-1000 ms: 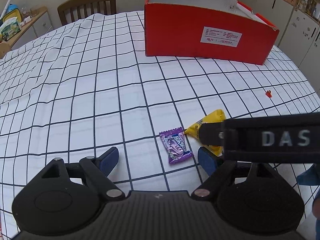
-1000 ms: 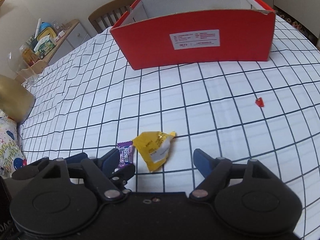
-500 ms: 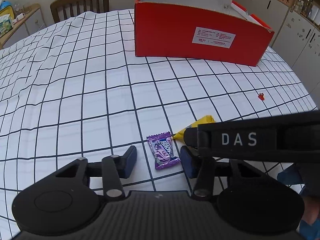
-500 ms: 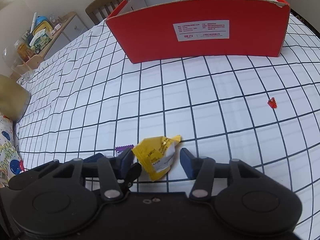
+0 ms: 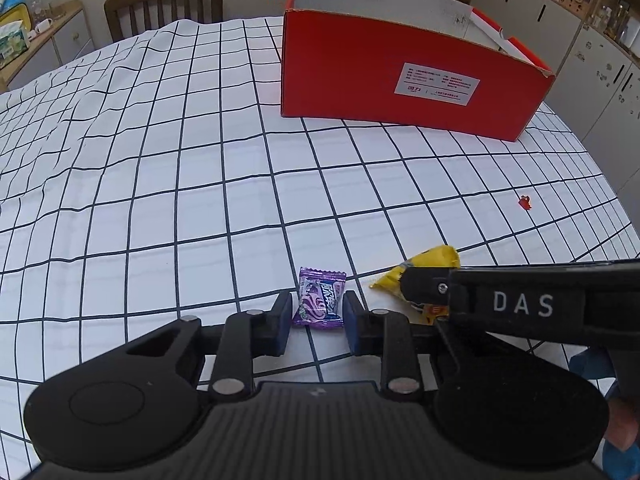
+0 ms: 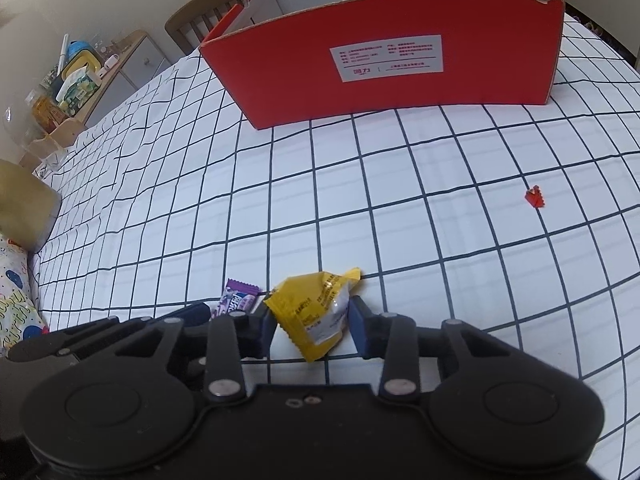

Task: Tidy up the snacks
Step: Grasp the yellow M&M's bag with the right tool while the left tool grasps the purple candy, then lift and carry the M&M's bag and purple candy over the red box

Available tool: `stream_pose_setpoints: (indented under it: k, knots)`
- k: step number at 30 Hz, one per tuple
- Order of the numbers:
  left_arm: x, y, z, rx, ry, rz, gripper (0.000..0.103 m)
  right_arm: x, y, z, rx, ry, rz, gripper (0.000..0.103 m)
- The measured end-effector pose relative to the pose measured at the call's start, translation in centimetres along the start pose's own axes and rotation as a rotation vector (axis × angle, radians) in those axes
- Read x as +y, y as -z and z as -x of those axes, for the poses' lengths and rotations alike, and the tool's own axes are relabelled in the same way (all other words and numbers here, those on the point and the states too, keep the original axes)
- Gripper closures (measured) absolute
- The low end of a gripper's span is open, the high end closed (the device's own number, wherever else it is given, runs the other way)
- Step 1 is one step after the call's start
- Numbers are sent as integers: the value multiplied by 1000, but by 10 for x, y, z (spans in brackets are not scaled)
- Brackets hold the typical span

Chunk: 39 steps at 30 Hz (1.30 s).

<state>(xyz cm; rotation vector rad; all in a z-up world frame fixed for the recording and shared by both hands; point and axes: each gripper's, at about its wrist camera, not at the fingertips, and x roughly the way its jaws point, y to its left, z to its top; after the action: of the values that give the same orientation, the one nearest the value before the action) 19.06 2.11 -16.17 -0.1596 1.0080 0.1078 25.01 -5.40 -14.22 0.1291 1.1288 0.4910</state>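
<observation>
Both jaws, wide a second ago, are closing: left gripper around the purple candy, right gripper around the yellow packet, ready for lifting toward the red box.

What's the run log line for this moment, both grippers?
left gripper: closing around purple candy | right gripper: closing around yellow packet | both on tablecloth, red box beyond

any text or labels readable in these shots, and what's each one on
"DAS": on the right gripper, seen from the left wrist camera.
"回力": on the white label of the red box; its fine print is too small.
Purple candy and yellow packet: print too blurred.
</observation>
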Motion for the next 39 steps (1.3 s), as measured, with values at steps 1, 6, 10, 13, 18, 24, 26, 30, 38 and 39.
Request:
stream_pose_setpoints:
  k: [1,6,10,13,18,24,26,30,38,39]
  knots:
    - [0,0,1,0,2,-1,77,0,1,2,-3,3,2,68]
    - [-2,2,6,-3,1,-19,77,0,5,11,-13,6,10,68]
    - [0,3,12,-4,13,-11,77,1,9,21,-30,7,13,68]
    - [3,5,17,-6,18,-4,77,0,12,27,-44,14,14,68]
    - [9,10,23,-5,28,13,78,-5,18,39,-55,18,-5,68]
    - [15,17,35,16,37,25,78,-4,26,58,-68,25,10,68]
    - [19,19,36,46,41,53,78,-2,29,63,-69,28,27,68]
    - [23,24,46,54,63,76,78,4,37,75,-70,34,74,68]
    - [22,27,76,25,79,90,78,6,47,101,-97,39,102,68]
    - [21,26,79,17,78,88,78,5,47,104,-101,38,103,68]
